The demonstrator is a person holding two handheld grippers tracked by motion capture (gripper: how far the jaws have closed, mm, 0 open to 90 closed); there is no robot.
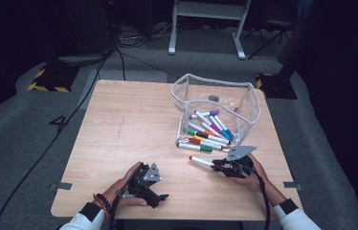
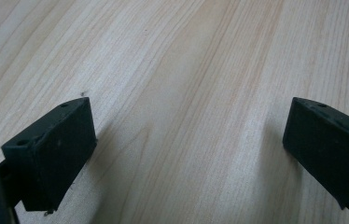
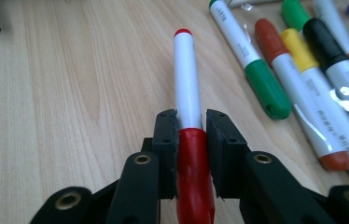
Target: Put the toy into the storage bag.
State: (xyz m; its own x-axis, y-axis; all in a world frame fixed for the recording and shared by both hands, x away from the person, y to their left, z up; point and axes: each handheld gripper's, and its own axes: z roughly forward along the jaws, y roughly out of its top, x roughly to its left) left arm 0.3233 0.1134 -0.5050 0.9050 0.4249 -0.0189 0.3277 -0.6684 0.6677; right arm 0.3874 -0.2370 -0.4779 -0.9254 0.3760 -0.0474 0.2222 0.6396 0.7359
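The red marker (image 3: 187,93) sits clamped at its cap end between the jaws of the right gripper (image 3: 191,135), its white barrel sticking out over the wooden table (image 1: 129,124), just in front of the clear pouch (image 1: 215,108). The left gripper (image 2: 186,140) rests near the table's front edge, jaws wide apart with nothing between them. Held by the cap alone, the marker could pull free of its cap or swing and knock the green marker (image 3: 252,60) lying beside it. One marker is held; about ten more lie in and spilling from the pouch, too overlapped for an exact count.
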